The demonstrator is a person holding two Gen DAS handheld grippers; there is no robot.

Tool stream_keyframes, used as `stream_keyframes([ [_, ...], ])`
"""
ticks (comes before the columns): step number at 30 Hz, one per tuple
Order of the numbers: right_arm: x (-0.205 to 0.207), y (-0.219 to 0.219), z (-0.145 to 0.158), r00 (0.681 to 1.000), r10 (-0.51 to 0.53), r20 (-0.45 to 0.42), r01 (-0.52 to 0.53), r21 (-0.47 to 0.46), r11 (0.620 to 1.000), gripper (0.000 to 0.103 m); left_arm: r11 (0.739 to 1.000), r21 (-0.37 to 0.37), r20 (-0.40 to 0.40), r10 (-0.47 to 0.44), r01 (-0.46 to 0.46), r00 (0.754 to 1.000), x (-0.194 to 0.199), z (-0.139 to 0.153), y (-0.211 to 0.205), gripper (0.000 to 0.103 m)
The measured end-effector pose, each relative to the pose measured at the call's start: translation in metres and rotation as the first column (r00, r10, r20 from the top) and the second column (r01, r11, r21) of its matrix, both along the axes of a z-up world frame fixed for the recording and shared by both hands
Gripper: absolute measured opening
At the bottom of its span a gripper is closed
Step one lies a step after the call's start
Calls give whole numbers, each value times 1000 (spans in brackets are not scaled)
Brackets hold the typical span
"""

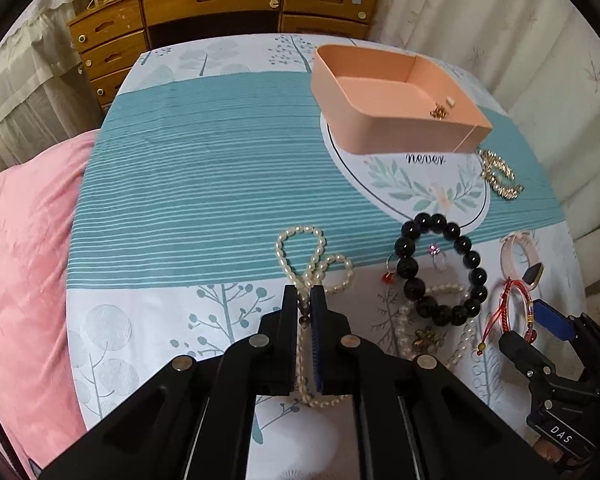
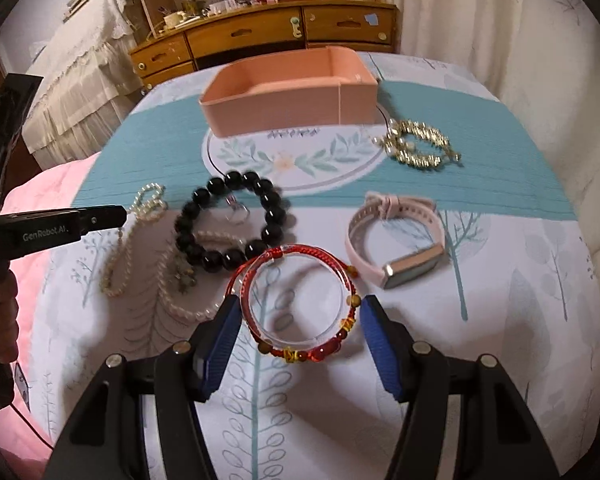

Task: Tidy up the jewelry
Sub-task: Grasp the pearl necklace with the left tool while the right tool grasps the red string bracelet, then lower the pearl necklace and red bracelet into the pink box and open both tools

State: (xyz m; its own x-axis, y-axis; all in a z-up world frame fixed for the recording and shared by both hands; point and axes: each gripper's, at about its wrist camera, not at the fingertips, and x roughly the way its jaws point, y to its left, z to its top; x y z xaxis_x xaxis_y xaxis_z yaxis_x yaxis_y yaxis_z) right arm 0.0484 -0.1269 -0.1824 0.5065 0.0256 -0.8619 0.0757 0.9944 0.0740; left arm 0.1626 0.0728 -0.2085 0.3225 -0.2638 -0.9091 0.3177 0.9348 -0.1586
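Note:
My left gripper [image 1: 305,294] is shut on a white pearl necklace [image 1: 312,264] that lies on the patterned tablecloth; it also shows in the right wrist view [image 2: 140,216]. My right gripper [image 2: 298,308] is open, its blue pads on either side of a red-corded clear bangle [image 2: 296,304], not touching it. A black bead bracelet [image 1: 440,268] lies between the two. A pink open box [image 1: 392,96] stands at the far side and holds a small gold piece [image 1: 439,112].
A pink smartwatch band [image 2: 396,240] and a gold sparkly bracelet [image 2: 418,148] lie to the right. Small rings [image 1: 436,254] and a second pearl strand [image 2: 188,304] lie by the black bracelet. A pink blanket [image 1: 24,240] lies left, a wooden dresser [image 1: 220,8] behind.

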Motion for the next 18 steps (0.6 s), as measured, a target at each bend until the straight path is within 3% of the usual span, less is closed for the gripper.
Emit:
stream_keyframes([
  [8, 11, -3, 26, 999, 14, 39, -15, 26, 1000, 61, 999, -38, 9, 16, -16, 1000, 3, 35, 4, 4],
  [18, 39, -23, 70, 998, -14, 67, 8, 94, 996, 61, 996, -74, 77, -47, 53, 996, 13, 121, -9, 4],
])
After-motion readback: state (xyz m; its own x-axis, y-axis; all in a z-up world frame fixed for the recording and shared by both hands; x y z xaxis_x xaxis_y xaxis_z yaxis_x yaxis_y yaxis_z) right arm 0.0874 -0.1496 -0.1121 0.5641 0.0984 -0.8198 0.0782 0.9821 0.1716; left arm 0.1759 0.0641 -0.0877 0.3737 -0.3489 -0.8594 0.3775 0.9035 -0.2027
